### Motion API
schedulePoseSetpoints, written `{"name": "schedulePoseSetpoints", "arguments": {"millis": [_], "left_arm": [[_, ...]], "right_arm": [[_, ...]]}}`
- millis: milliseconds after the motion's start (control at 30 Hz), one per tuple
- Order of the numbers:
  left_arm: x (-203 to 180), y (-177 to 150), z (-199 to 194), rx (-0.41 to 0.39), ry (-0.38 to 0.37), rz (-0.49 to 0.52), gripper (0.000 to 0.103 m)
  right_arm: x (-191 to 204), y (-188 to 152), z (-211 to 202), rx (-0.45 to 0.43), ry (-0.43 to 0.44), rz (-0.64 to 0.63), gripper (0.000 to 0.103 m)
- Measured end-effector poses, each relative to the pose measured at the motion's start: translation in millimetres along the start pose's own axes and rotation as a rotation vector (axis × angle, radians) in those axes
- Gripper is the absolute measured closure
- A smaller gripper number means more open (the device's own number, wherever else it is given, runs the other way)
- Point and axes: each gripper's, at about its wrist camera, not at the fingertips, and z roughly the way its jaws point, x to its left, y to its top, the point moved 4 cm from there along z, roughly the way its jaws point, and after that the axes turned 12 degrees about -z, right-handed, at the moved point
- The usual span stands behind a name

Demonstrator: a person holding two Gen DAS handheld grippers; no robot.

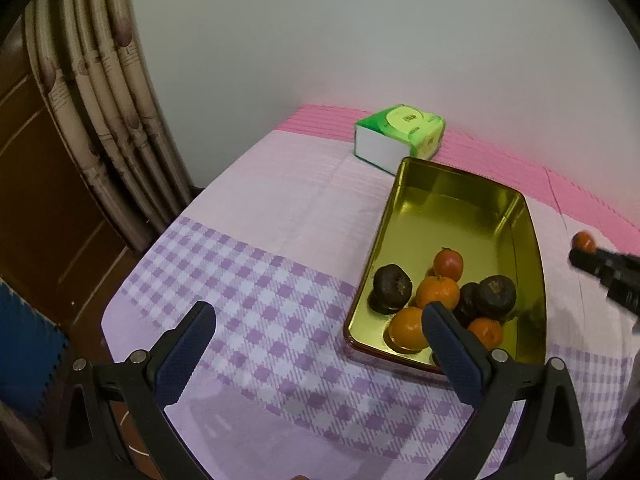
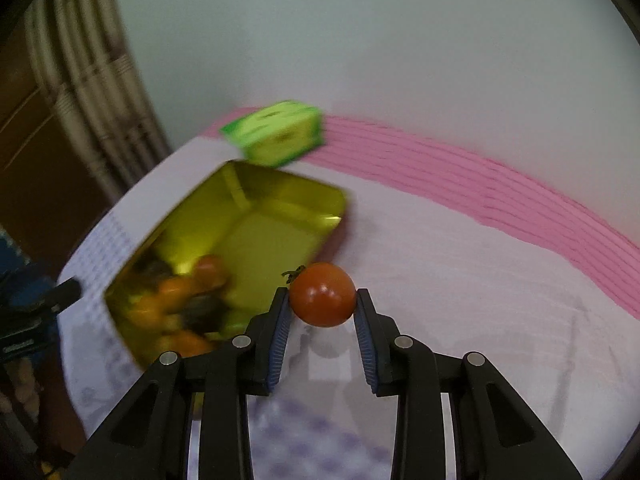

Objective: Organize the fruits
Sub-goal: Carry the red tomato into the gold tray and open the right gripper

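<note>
A gold metal tin [image 1: 460,216] lies on the checked cloth and holds several oranges [image 1: 438,291], a red tomato [image 1: 449,263] and dark round fruits [image 1: 392,286]. My left gripper [image 1: 318,316] stands open over the cloth at the tin's near left corner, with nothing between its fingers. In the right wrist view my right gripper [image 2: 322,300] is shut on a small red tomato [image 2: 322,294] with a green stem, lifted above the cloth just right of the tin [image 2: 256,240]. From the left wrist view that tomato [image 1: 583,241] and the right gripper show at the far right edge.
A green and white tissue pack [image 1: 398,136] stands behind the tin near the wall. A pink striped band [image 2: 480,184] runs along the back of the table. A curtain [image 1: 100,112] and wooden panel lie beyond the table's left edge.
</note>
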Motion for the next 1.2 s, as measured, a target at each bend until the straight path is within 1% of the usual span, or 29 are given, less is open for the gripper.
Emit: {"name": "schedulePoseSetpoints", "arguments": {"millis": [133, 233, 433, 467, 567, 900, 1200], "left_arm": [[4.8, 3.1, -4.4, -0.014, 0.000, -0.020, 0.001], [7.4, 3.9, -5.0, -0.009, 0.004, -0.027, 0.001], [6.2, 2.9, -3.0, 0.005, -0.001, -0.023, 0.001], [5.6, 2.2, -2.5, 0.009, -0.003, -0.022, 0.001], [3.9, 1.5, -2.9, 0.012, -0.011, -0.017, 0.001], [-2.1, -1.9, -2.1, 0.021, -0.019, 0.004, 0.001], [-6.1, -5.5, 0.2, 0.041, -0.028, 0.026, 0.001]], "right_arm": [[41.1, 2.6, 2.6, 0.008, 0.059, -0.060, 0.070], [63.0, -0.2, 5.3, 0.028, 0.088, -0.097, 0.070], [81.0, -14.1, 15.7, 0.074, 0.111, -0.126, 0.070], [83.5, -12.3, 20.7, 0.080, 0.110, -0.132, 0.070], [87.8, -16.8, 24.1, 0.099, 0.107, -0.137, 0.070], [87.5, -10.7, 31.7, 0.101, 0.075, -0.134, 0.070], [87.1, -13.8, 39.4, 0.115, 0.077, -0.113, 0.069]]}}
